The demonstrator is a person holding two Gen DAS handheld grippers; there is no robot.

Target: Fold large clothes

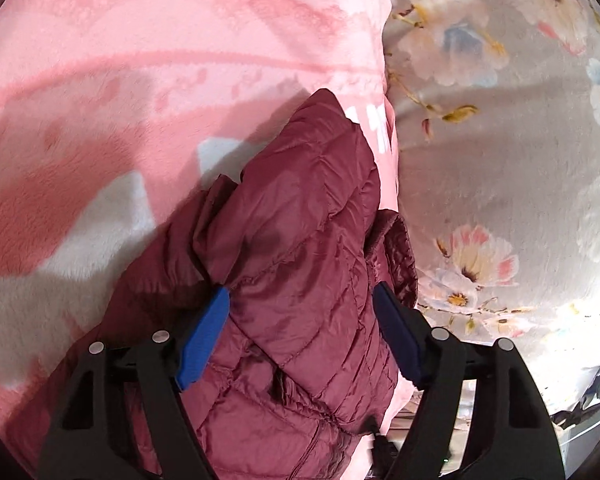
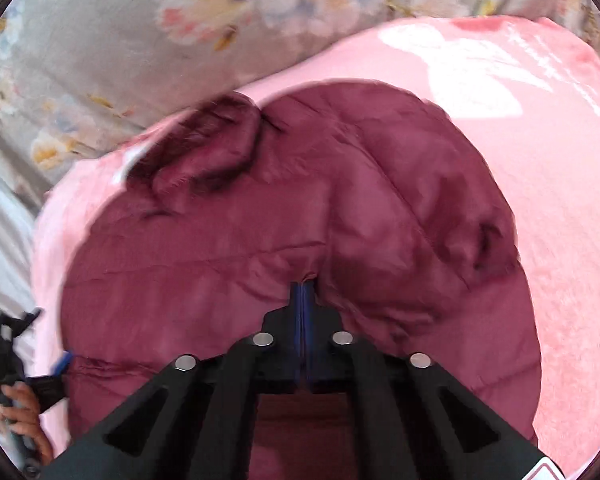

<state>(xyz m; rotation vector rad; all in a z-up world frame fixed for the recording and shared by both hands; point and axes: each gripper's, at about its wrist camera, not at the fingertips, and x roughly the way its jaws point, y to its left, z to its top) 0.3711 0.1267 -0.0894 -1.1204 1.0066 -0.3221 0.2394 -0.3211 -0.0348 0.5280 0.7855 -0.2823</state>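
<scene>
No text, label, brand, number or sign can be read in either view. The white marks on the pink blanket (image 1: 140,80) just beyond the maroon quilted jacket (image 1: 300,240) in the left wrist view are too smeared to tell whether they are letters. At the bottom right edge of the right wrist view, a small white corner with a red outline sits on the black gripper body, cut off by the frame, with nothing legible on it.

Glossy quilted jacket (image 1: 300,240) on fluffy fleece blanket (image 1: 100,100).
</scene>
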